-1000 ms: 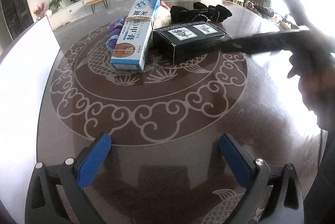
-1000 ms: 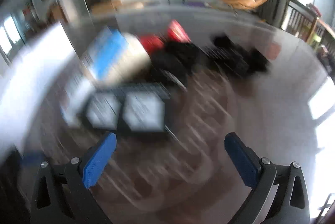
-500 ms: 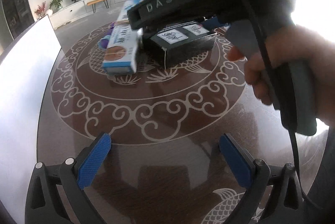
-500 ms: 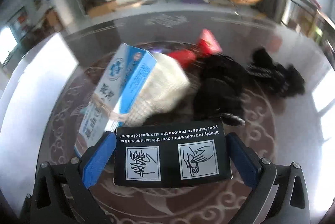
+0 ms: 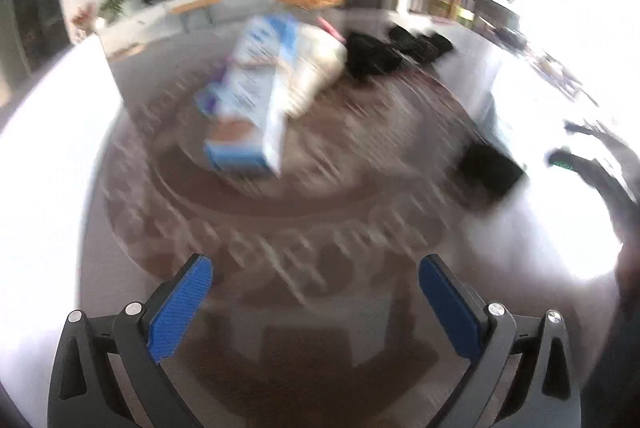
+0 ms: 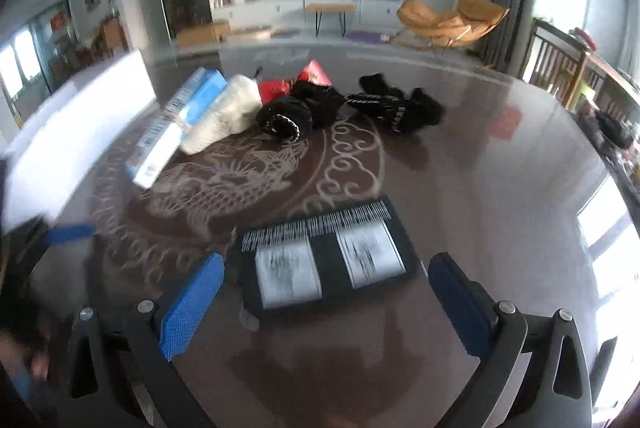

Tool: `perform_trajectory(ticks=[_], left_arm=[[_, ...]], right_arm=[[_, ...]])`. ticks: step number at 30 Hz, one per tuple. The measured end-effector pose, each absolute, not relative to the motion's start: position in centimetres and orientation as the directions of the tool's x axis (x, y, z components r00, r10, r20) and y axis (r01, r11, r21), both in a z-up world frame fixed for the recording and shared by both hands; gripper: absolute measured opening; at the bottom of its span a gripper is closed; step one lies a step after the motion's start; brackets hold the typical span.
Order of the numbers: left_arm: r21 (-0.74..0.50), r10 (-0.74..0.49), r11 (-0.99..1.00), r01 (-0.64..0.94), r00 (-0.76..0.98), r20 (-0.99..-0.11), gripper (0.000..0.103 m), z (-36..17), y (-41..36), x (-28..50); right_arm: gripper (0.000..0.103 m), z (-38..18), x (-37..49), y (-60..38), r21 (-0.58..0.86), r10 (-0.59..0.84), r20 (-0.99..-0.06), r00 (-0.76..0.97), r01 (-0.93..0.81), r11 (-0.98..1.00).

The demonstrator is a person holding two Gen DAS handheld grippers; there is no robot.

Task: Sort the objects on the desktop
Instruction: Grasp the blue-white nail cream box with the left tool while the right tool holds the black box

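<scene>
Two claws are seen, each with blue-padded fingers spread wide and nothing gripped. Between the fingers of the right claw [image 6: 324, 302] a flat black box with two white picture panels [image 6: 326, 260] is found lying on the dark round glossy worktop with a pale scroll pattern [image 6: 480, 188]; neither pad is seen touching it. Farther ahead and to the left of that claw a long blue and white carton [image 6: 176, 124] is propped against a white fluffy bundle [image 6: 224, 112], with a red packet [image 6: 314, 74], a heap of black cloth [image 6: 298, 110] and a second black cloth piece [image 6: 396, 106] beside them. The left claw [image 5: 316, 302] is held above bare worktop; its view is blurred. Ahead of it the blue and white carton is made out, and the black box is seen well off to its right.
</scene>
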State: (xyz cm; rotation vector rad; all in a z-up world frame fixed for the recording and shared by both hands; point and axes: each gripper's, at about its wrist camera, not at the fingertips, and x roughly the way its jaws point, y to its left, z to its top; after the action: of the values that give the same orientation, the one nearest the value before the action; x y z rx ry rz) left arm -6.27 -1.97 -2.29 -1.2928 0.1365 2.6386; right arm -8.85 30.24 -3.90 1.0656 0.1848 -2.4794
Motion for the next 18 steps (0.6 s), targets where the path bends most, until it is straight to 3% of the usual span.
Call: perform_trajectory(ticks=[4,8,9,11,12,18], left_arm=[[-0.004,0.107,-0.984,-0.176,-0.581,-0.807,0.103,-2.3,-2.4,-12.3],[-0.065,0.159,-0.980,-0.189,-0.545,-0.823,0.103,-3.2,-2.3,-16.3],[-0.075,0.178,-0.976,-0.204,-0.553,-0.814,0.097,-3.1,-2.2,-16.3],[-0.023,0.143,-0.977,-0.210,-0.578,-0.803,0.047,-2.8,-1.9,-16.3],[0.002,0.120,-0.979,-0.204,-0.584,-0.803,0.041,-2.7,-1.8,-16.1],[-0.026,0.125,-0.984,-0.174,-0.588,-0.800,0.040,-2.5,-2.4,-9.1]], right_arm=[[0.103,-3.6,-5.2,32.5,0.149,-0.387,-0.641,-0.662,0.388,-0.910],[0.103,-3.6,-2.6,33.8,0.194,-0.401,-0.565,-0.721,0.356,-0.914],[0.103,-3.8,-2.1,34.2,0.209,-0.405,-0.557,-0.725,0.350,-0.913],[0.103,-4.3,-2.0,34.9,0.229,-0.407,-0.566,-0.717,0.338,-0.913],[0.103,-4.6,-2.3,35.2,0.235,-0.399,-0.579,-0.711,0.323,-0.917],[0.103,-5.5,-3.5,36.8,0.292,-0.385,-0.616,-0.687,0.254,-0.922]])
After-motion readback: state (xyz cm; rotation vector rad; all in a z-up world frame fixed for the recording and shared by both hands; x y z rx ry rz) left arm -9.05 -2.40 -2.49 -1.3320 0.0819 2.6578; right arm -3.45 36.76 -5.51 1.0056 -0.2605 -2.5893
